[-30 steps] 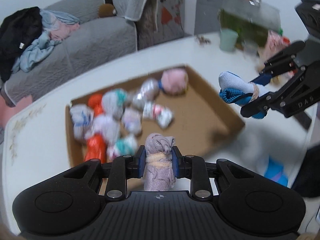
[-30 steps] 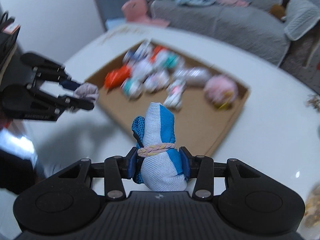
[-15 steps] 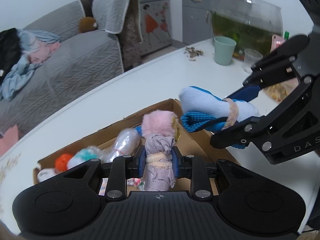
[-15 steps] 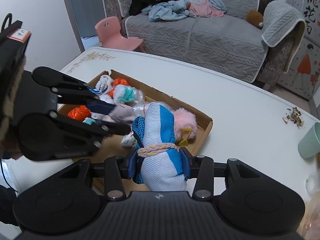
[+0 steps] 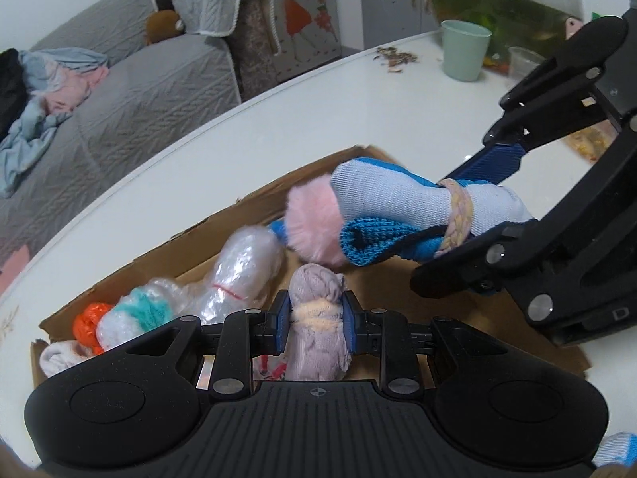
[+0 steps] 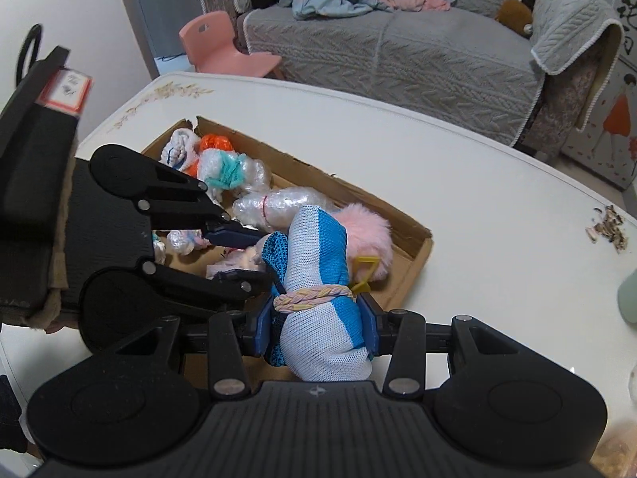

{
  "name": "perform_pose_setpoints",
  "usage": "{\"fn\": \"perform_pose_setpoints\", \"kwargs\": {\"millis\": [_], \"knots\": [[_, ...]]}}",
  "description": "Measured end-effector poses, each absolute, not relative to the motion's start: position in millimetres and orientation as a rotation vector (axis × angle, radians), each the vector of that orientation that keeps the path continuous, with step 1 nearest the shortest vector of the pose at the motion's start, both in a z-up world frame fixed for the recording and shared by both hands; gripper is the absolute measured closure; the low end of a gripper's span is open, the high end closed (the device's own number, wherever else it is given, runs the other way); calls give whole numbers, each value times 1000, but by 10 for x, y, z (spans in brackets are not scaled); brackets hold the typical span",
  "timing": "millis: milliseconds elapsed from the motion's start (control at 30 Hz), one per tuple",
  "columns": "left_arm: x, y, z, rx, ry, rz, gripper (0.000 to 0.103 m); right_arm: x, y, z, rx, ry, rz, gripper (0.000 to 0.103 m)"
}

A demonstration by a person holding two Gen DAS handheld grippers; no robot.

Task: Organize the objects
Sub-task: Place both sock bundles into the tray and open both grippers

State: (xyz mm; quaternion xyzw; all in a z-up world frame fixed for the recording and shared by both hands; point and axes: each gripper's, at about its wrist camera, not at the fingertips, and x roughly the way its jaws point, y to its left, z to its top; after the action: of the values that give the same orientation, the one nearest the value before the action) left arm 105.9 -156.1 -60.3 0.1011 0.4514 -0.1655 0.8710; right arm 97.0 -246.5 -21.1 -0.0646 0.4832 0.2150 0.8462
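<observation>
My lilac sock roll (image 5: pixel 316 318) sits clamped between the left gripper (image 5: pixel 316 320) jaws, over the cardboard tray (image 5: pixel 254 207). The blue-and-white sock roll (image 6: pixel 322 298) is pinched in my right gripper (image 6: pixel 316 318), just beside a pink fluffy ball (image 6: pixel 368 235).

The left wrist camera sits just behind the left tool (image 5: pixel 316 320), looking forward and down along its fingers, close over the cardboard box (image 5: pixel 254 207) on the white worktop (image 5: pixel 247 139); the right tool (image 5: pixel 458 219) enters at 3 o'clock; the right wrist camera rides behind that tool (image 6: pixel 316 314), facing the grey sofa (image 6: pixel 398 51) at 12 o'clock, the left tool (image 6: pixel 239 255) at 9 o'clock; both views share box, worktop, sofa.
</observation>
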Motion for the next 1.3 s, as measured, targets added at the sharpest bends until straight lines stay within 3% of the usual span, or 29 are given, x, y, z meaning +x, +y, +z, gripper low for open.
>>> {"fn": "perform_pose_setpoints", "kwargs": {"millis": [400,800,867,1300], "knots": [[1047,-1504,-723,258,933,-387,65,1134,-2510,-452,-81,1079,465,62],[971,-1535,-699,298,917,-450,33,1123,-2535,-457,-123,1086,475,58],[955,-1552,-683,316,916,-460,32,1112,-2553,-422,-139,1077,474,52],[951,-1565,-667,344,935,-478,26,1067,-2514,-394,-186,1084,518,47]]}}
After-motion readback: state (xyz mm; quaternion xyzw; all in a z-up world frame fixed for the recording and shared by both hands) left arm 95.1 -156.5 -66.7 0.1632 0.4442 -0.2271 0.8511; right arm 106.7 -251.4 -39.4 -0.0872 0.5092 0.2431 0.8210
